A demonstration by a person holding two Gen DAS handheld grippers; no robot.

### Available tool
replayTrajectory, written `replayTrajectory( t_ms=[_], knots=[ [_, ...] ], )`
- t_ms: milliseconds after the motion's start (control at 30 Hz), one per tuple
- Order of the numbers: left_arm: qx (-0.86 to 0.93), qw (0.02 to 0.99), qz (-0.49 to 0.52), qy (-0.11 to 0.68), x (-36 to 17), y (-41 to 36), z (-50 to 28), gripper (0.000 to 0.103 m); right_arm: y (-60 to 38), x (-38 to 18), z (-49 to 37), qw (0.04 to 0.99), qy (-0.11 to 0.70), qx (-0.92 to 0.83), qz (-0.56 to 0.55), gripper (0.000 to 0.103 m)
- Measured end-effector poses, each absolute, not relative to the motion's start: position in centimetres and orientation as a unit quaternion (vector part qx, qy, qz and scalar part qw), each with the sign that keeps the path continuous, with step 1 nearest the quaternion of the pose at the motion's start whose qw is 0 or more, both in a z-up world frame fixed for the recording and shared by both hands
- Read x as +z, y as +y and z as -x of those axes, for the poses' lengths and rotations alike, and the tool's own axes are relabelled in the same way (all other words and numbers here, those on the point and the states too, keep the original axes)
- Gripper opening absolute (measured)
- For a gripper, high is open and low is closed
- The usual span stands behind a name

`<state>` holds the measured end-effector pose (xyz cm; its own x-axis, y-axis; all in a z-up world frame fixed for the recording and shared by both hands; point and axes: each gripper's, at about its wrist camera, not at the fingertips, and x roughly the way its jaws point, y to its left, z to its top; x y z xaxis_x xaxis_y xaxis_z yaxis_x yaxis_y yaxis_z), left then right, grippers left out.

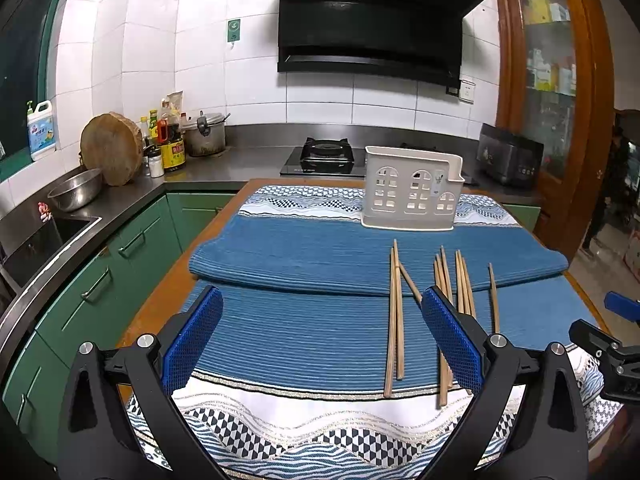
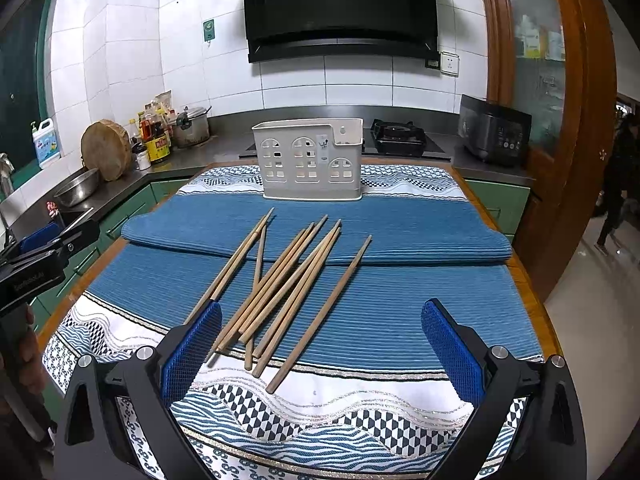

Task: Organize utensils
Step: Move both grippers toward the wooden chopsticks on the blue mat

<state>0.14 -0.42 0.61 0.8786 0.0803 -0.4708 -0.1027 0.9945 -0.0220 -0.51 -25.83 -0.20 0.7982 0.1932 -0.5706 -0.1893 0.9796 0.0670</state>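
Both tongs gape wide, empty; chopsticks (image 2: pixel 280 292) lie loose between the right gripper (image 2: pixel 320 344) fingers, ahead

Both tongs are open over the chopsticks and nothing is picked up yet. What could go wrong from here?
1. The chopsticks lie crossed in a loose pile, so closing the right tongs may catch several or scatter them.
2. The folded blue cloth forms a ridge that tips may snag on.
3. The white holder looks light and may tip.
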Motion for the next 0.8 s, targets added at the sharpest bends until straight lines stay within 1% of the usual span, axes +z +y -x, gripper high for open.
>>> replayTrajectory(
  t_ms=[800],
  knots=[
    [0.048,0.965,0.043,0.253,-0.3,1.0,-1.1,0.098,-24.6,-1.5,-1.6,0.940,0.328,0.095,-0.004,0.096]
  ],
)
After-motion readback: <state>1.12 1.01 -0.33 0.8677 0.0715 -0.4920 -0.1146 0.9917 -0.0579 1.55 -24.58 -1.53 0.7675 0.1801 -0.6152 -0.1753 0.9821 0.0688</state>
